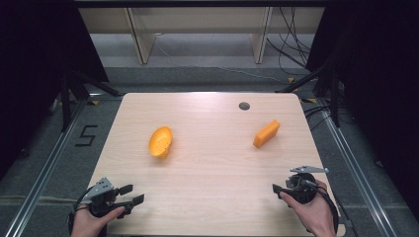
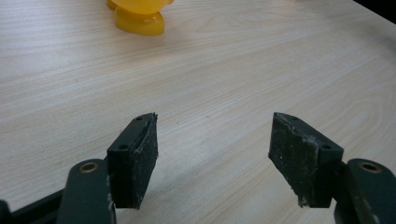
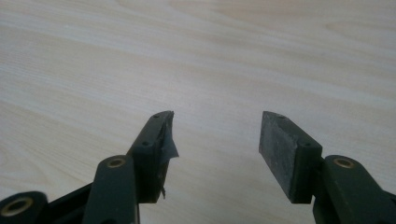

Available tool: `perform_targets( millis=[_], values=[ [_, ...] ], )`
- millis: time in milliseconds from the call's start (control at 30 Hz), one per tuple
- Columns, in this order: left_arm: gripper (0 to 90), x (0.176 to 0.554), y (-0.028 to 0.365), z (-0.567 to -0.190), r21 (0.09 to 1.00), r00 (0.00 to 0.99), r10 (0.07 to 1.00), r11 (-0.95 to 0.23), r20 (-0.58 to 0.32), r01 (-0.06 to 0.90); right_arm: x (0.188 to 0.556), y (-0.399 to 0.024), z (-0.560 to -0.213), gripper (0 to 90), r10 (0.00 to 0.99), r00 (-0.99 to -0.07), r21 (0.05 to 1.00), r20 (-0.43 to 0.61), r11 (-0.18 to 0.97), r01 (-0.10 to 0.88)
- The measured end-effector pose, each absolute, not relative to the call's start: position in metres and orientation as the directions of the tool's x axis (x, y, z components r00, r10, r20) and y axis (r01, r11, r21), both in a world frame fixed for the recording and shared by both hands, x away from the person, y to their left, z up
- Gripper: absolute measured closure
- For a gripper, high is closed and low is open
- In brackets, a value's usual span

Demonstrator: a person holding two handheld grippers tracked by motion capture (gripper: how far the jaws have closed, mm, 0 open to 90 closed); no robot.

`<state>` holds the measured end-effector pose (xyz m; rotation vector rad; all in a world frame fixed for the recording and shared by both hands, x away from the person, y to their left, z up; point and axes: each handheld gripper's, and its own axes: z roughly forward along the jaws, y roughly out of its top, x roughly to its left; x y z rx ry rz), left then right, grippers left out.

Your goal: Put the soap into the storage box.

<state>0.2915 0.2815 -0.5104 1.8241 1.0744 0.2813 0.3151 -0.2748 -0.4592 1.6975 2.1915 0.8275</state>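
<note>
An orange bowl lies tipped on its side left of the table's middle; its yellow base appears at the top of the left gripper view. An orange block lies right of centre. My left gripper rests near the front left corner, held by a hand, its jaws open and empty. My right gripper sits near the front right corner in the other hand, also open with bare wood between its jaws. Both objects are well away from both grippers.
The wooden table has a small dark round hole near its far edge. Beyond it are wooden furniture legs, black stands and cables on a grey floor. A "5" mark is on the floor at left.
</note>
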Motion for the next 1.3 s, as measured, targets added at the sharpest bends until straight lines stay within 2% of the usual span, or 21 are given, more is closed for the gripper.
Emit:
perform_targets(
  millis=[33,167,267,500,633,667,700,767,833,867,1067,1133,1200,1267,1300],
  values=[
    [31.9,0.291,0.281,-0.51,0.819,0.58,0.775,-0.15,-0.25,0.553,0.317,-0.276,-0.46,44.9,0.941,-0.312,0.574,0.129,0.186,0.797],
    [31.9,0.293,0.282,-0.512,0.819,0.582,0.77,-0.141,-0.262,0.556,0.326,-0.277,-0.458,44.4,0.949,-0.297,0.565,0.111,0.185,0.804],
    [31.9,0.294,0.284,-0.514,0.81,0.559,0.781,-0.12,-0.28,0.573,0.344,-0.275,-0.451,39.1,0.962,-0.242,0.525,0.128,0.141,0.839],
    [31.9,0.293,0.283,-0.512,0.814,0.574,0.779,-0.151,-0.251,0.561,0.389,-0.263,-0.434,36.7,0.975,-0.193,0.526,0.107,0.11,0.843],
    [31.9,0.291,0.286,-0.511,0.819,0.578,0.776,-0.147,-0.252,0.554,0.419,-0.257,-0.423,35.5,0.983,-0.139,0.532,0.117,0.057,0.845],
    [31.9,0.291,0.286,-0.511,0.822,0.575,0.778,-0.139,-0.254,0.552,0.424,-0.25,-0.419,35.0,0.987,-0.066,0.498,0.148,-0.016,0.867],
    [32.0,0.29,0.286,-0.511,0.821,0.569,0.782,-0.136,-0.255,0.555,0.43,-0.247,-0.415,35.0,0.984,-0.031,0.476,0.176,-0.057,0.878],
    [31.9,0.29,0.285,-0.511,0.82,0.567,0.78,-0.129,-0.263,0.558,0.448,-0.248,-0.412,34.3,0.986,-0.062,0.483,0.153,-0.02,0.875],
    [31.9,0.291,0.286,-0.511,0.816,0.57,0.779,-0.137,-0.261,0.562,0.46,-0.24,-0.408,34.0,0.977,0.023,0.436,0.21,-0.115,0.892],
    [31.9,0.291,0.286,-0.512,0.816,0.57,0.778,-0.134,-0.264,0.562,0.466,-0.244,-0.408,33.7,0.984,-0.013,0.448,0.176,-0.069,0.891],
    [32.0,0.291,0.284,-0.512,0.816,0.565,0.78,-0.129,-0.267,0.564,0.5,-0.243,-0.406,33.0,0.983,0.032,0.417,0.183,-0.107,0.903],
    [31.9,0.291,0.285,-0.512,0.818,0.576,0.777,-0.146,-0.253,0.556,0.505,-0.242,-0.406,33.0,0.98,0.059,0.42,0.187,-0.135,0.898],
    [31.9,0.291,0.285,-0.512,0.82,0.577,0.776,-0.145,-0.252,0.553,0.516,-0.239,-0.407,32.7,0.971,0.143,0.401,0.191,-0.21,0.892],
    [31.9,0.291,0.285,-0.512,0.819,0.582,0.772,-0.147,-0.256,0.555,0.522,-0.241,-0.408,31.4,0.968,0.172,0.394,0.182,-0.232,0.889],
    [32.0,0.291,0.285,-0.512,0.818,0.578,0.774,-0.143,-0.258,0.557,0.525,-0.245,-0.41,31.2,0.978,0.14,0.402,0.151,-0.19,0.896]
  ],
)
